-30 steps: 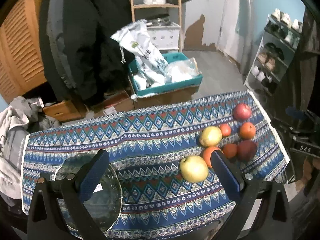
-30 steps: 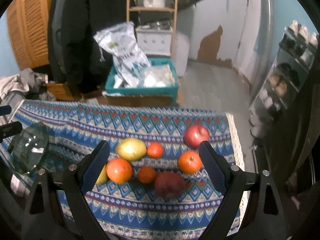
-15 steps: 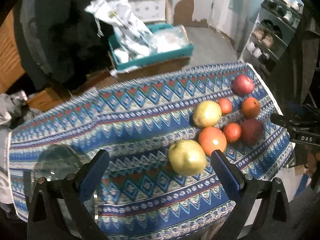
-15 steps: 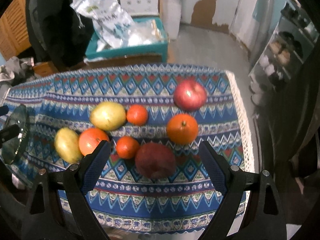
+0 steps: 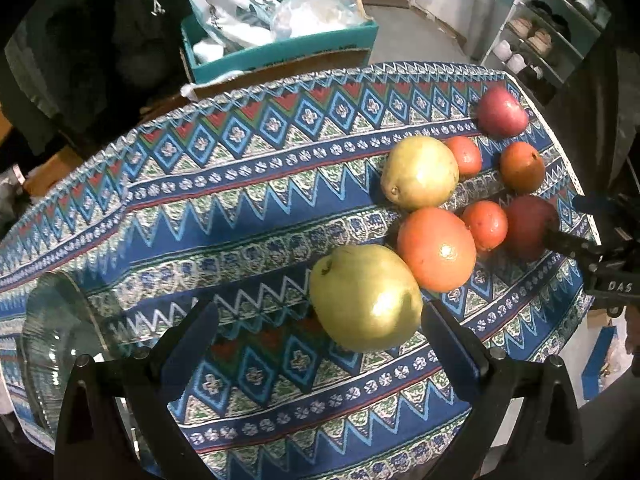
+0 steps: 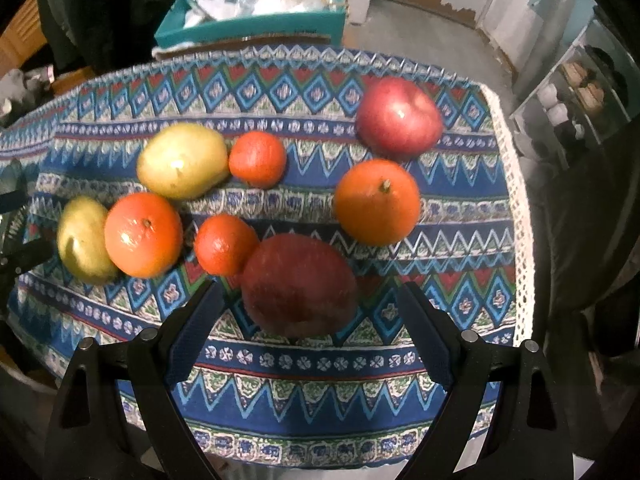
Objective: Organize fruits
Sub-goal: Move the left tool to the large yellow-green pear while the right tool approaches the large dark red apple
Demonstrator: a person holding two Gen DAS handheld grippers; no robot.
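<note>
- Left gripper has its jaws spread wide, nothing held. The green pear sits just ahead of the jaws and off toward the right one, close to that tip, though whether it touches is hard to tell. Its long axis runs slantwise, stem end pointing up-left away from the right jaw.
- Past that pear, further out from the left jaws, a big orange touches it, and a second yellow-green pear lies beyond, narrow end toward the camera.
- The glass bowl is off to the outside of the left jaw, on the near edge of the surface.
- Right gripper is also wide open and empty. The dark red apple is right at the mouth of the jaws, roughly centred between the tips, touching neither as far as I can see. It looks a bit wider than tall, lying across the gap.
- A small tangerine presses against that apple on the left-jaw side; an orange with its stem up is just beyond on the right-jaw side.
- Further out sits a lighter red apple and another small tangerine.
- Everything rests on the patterned blue tablecloth covering the surface.
</note>
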